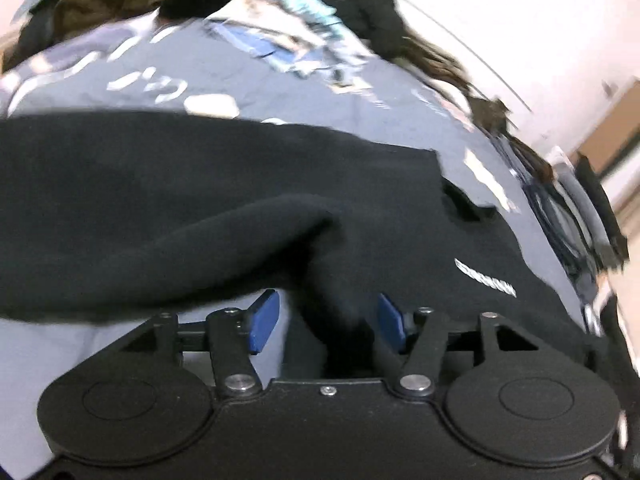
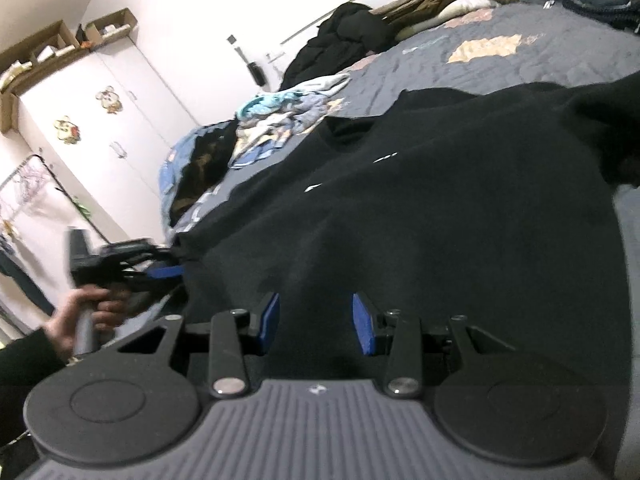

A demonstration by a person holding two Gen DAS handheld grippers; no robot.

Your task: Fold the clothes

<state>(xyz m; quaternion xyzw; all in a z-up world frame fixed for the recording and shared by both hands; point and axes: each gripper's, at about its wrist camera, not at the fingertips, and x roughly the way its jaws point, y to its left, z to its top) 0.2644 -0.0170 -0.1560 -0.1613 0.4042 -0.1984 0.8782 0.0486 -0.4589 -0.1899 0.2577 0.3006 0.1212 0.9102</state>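
We hold both grippers, left point(image 1: 326, 322) and right point(image 2: 316, 324), spread wide at six o'clock of the black sweatshirt point(image 2: 440, 208), seemingly ready to grasp its near edge for folding.

The black garment point(image 1: 240, 184) carries a short white printed line, too blurred to read. The grey bedspread point(image 1: 280, 80) bears pale lettering, likewise illegible.

1. Both views show motion blur, strongest across the bedspread point(image 1: 280, 80) pattern.
2. The white wall point(image 2: 192, 12) is overexposed, nearly featureless.
3. The black sweatshirt point(image 2: 440, 208) swallows detail.
4. Fisheye bending curves edges; corners go dark.
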